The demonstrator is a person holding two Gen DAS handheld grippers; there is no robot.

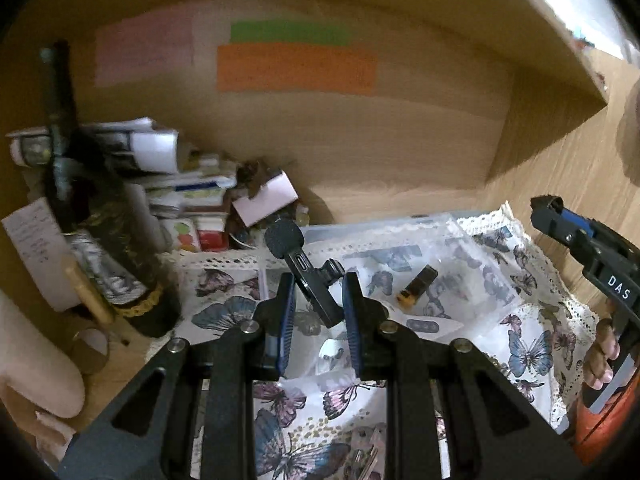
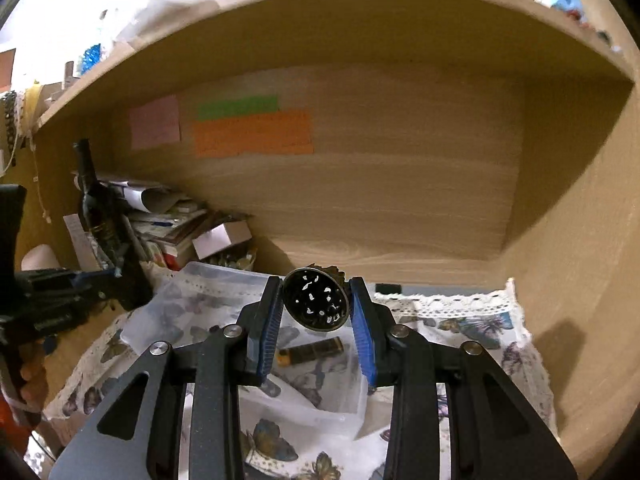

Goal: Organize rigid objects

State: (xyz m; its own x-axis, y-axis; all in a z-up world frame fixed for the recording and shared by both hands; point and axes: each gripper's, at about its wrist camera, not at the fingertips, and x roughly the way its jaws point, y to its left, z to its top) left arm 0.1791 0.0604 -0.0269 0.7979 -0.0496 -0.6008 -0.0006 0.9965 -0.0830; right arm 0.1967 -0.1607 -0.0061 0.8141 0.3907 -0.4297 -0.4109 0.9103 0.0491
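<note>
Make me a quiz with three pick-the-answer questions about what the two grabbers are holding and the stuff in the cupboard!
1. Where is the small black-and-orange stick?
A. on the butterfly cloth
B. on the paper pile
C. in a gripper

2. What colour is the big note under the green one?
A. blue
B. orange
C. yellow

3. What is the left gripper doing?
A. hanging empty
B. gripping the clip microphone
C. holding a key

Answers: 1 A, it lies on the cloth, under clear plastic. 2 B, orange on the back wall. 3 B, both pads touch the microphone.
</note>
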